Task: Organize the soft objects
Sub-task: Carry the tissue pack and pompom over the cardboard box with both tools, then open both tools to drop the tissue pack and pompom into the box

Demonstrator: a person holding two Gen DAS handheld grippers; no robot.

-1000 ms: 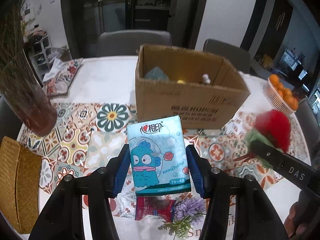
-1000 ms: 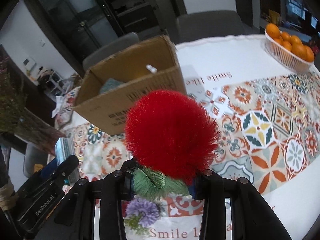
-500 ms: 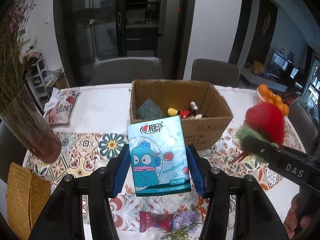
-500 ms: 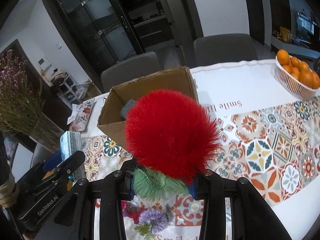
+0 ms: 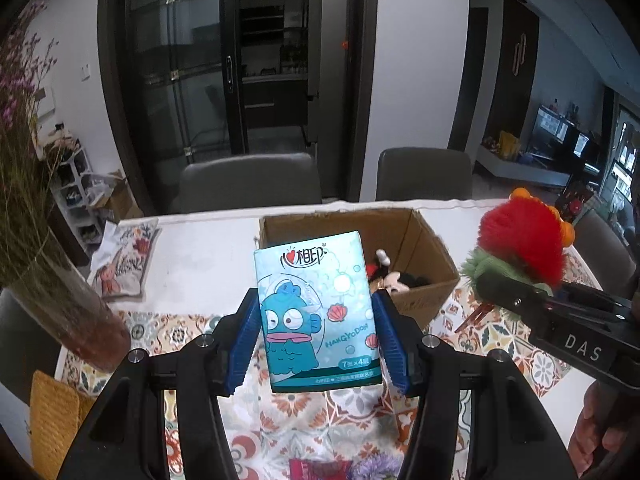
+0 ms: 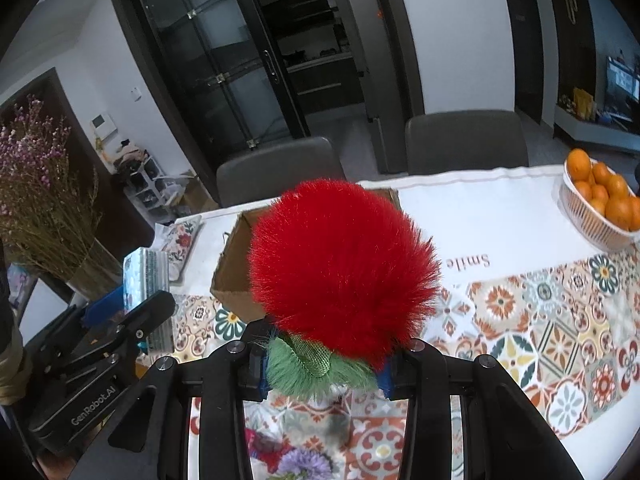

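We are partway through the tidy-up, by our reading: the cardboard box (image 5: 424,276) at the far side of the table (image 5: 208,256) already holds a few soft toys (image 5: 394,278), one of them black, white and red, though we cannot make out from here exactly what they are. Two more things are in the air and not yet in it. Our left gripper (image 5: 316,344) is pinching a pack of tissues (image 5: 316,312) between its blue pads, held upright in front of the box; our right gripper (image 6: 324,368) is clamped on the green base of a red fluffy pompom (image 6: 344,268), which hides most of the box in the right wrist view. What looks left to do is dropping both into the box, and then picking up the red packet (image 5: 316,470) and the purple flower (image 5: 376,468) lying on the patterned cloth near us. As for writing, the tissue pack carries Chinese characters with a heart, "HANGYODON" and "7 × 4" on its label; the right gripper reads "DAS", the left one "GenRobot.AI", and the tablecloth shows "Smile" upside down.
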